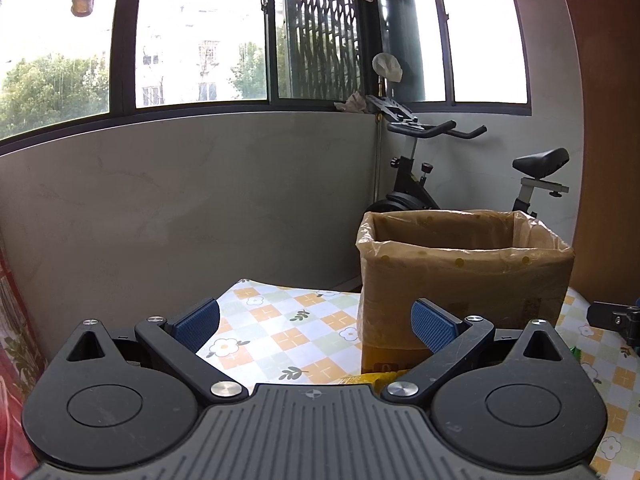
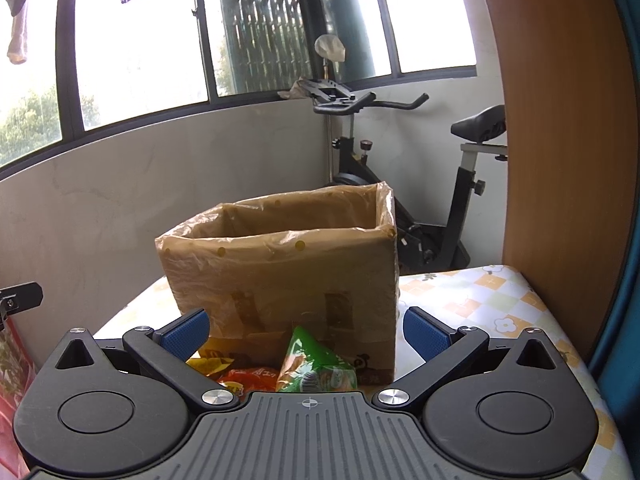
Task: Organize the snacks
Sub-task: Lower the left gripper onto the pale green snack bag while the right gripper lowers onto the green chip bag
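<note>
A cardboard box [image 2: 280, 276] lined with a clear plastic bag stands on the checked tablecloth; it also shows in the left wrist view [image 1: 464, 276]. In front of it lie snack packs: a green pack [image 2: 316, 368], an orange-red pack [image 2: 244, 380] and a yellow pack [image 2: 212, 360]. My right gripper [image 2: 306, 330] is open and empty, just above and before these packs. My left gripper [image 1: 316, 324] is open and empty, left of the box, with a yellow pack [image 1: 360, 380] partly hidden under its body.
The table [image 1: 280, 332] has a flowered checked cloth. An exercise bike [image 2: 440, 200] stands behind the table by the grey wall. A wooden panel [image 2: 560, 140] rises at the right. Red patterned fabric [image 1: 12, 320] is at the far left.
</note>
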